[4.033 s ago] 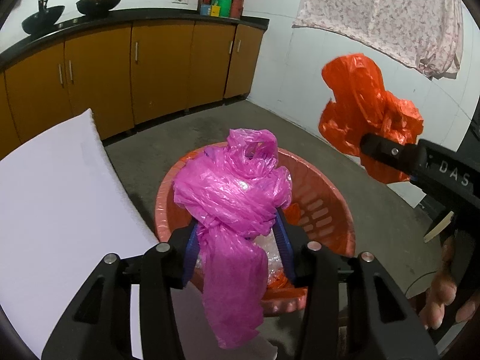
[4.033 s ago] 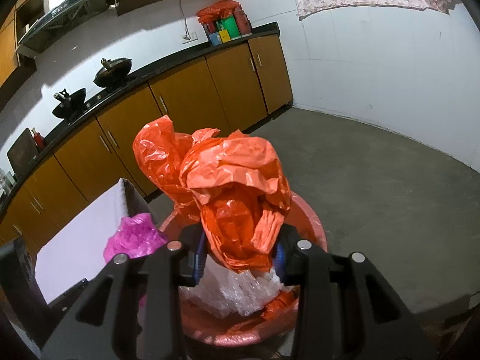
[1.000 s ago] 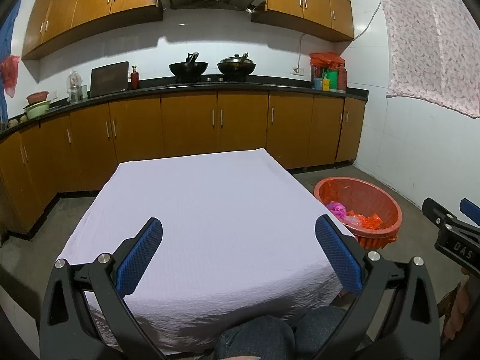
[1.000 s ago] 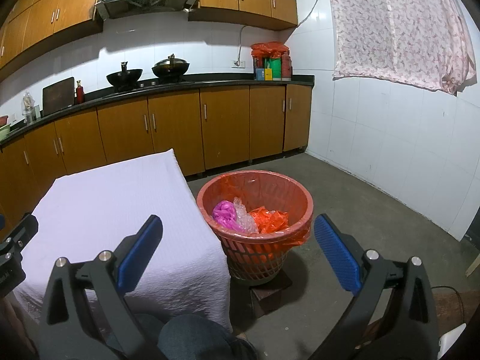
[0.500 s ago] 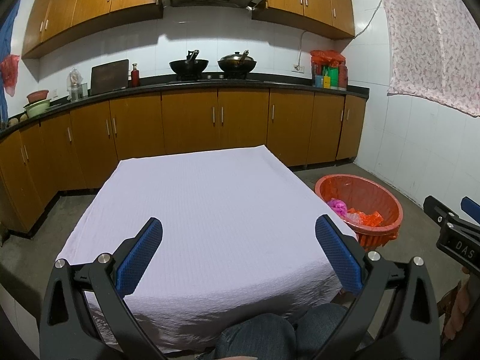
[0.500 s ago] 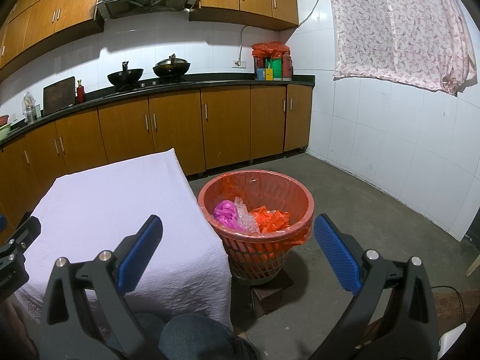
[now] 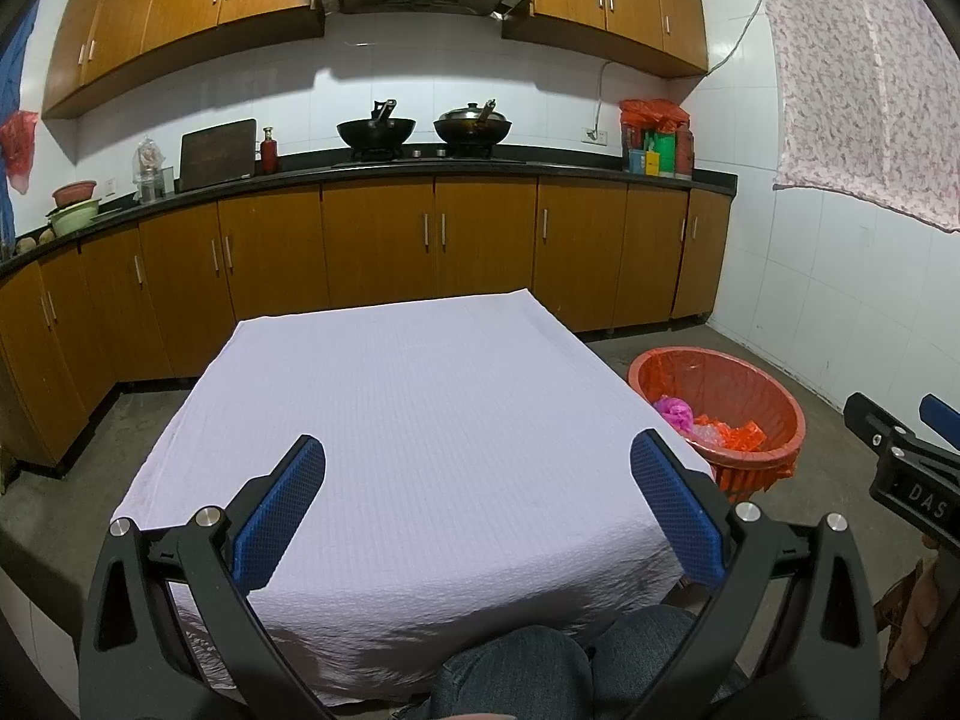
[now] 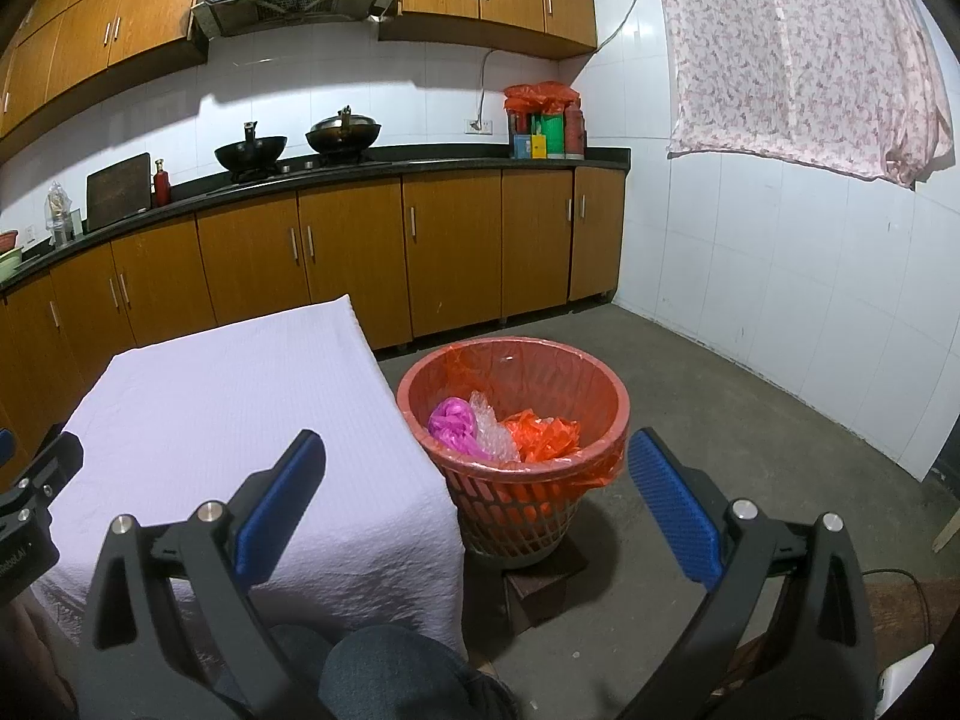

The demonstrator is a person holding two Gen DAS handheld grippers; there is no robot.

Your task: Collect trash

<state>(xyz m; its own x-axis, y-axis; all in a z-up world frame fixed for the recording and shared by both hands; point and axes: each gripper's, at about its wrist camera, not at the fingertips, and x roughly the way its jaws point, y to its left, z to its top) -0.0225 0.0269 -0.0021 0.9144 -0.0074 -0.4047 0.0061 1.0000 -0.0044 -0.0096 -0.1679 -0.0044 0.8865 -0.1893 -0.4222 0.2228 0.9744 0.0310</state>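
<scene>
Beside table (image 8: 228,396), basket (image 8: 516,474) holds pink bag (image 8: 451,417), orange bag (image 8: 543,435).

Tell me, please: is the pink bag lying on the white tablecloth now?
No, the pink bag lies inside the red basket on the floor, beside the tablecloth, next to orange plastic.

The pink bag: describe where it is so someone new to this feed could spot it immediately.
Find the table under the white cloth; on the floor beside it stands a red basket lined with red plastic. The pink bag lies inside it, on the table side, next to clear bubble wrap and an orange bag. It is the only magenta thing there.
</scene>
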